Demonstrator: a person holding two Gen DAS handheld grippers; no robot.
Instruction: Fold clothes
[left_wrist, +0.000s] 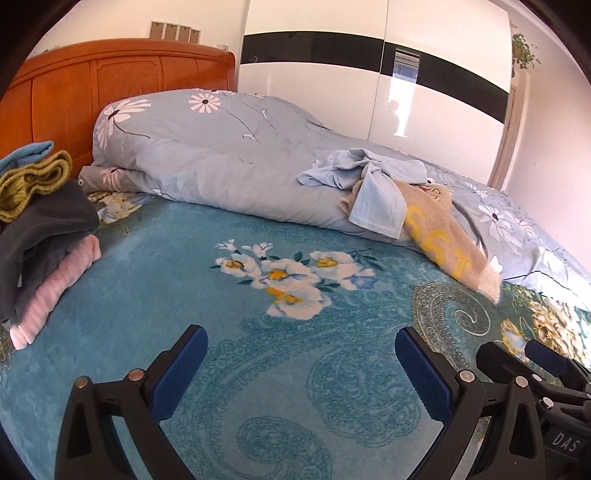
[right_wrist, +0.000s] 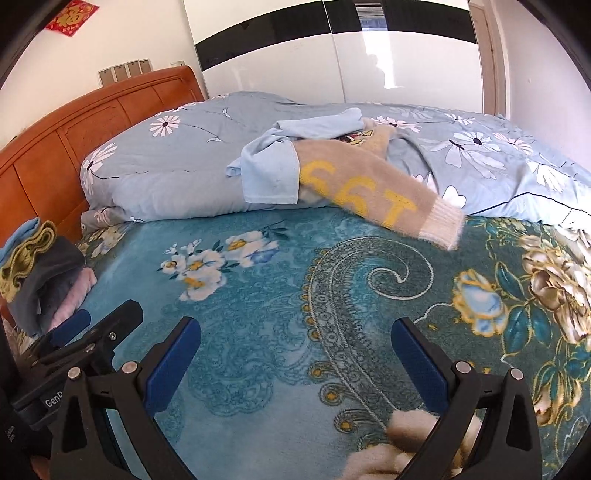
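A crumpled light-blue shirt (left_wrist: 364, 177) (right_wrist: 273, 173) lies on the rolled duvet, tangled with a beige sweater (left_wrist: 443, 240) (right_wrist: 369, 192) whose sleeve with yellow letters hangs down onto the teal blanket. A stack of folded clothes (left_wrist: 44, 229) (right_wrist: 40, 266) sits at the left: green knit on top, dark grey and pink below. My left gripper (left_wrist: 301, 345) hovers open over the blanket, nothing between its blue pads. My right gripper (right_wrist: 295, 338) is open too, well short of the sweater. Each gripper shows at the edge of the other's view.
The grey-blue flowered duvet (left_wrist: 207, 147) (right_wrist: 177, 173) is rolled along the far side of the bed. An orange wooden headboard (left_wrist: 74, 92) (right_wrist: 74, 125) stands at the left, a white wardrobe (left_wrist: 332, 92) behind. The teal floral blanket (left_wrist: 184, 295) (right_wrist: 258, 295) covers the mattress in front.
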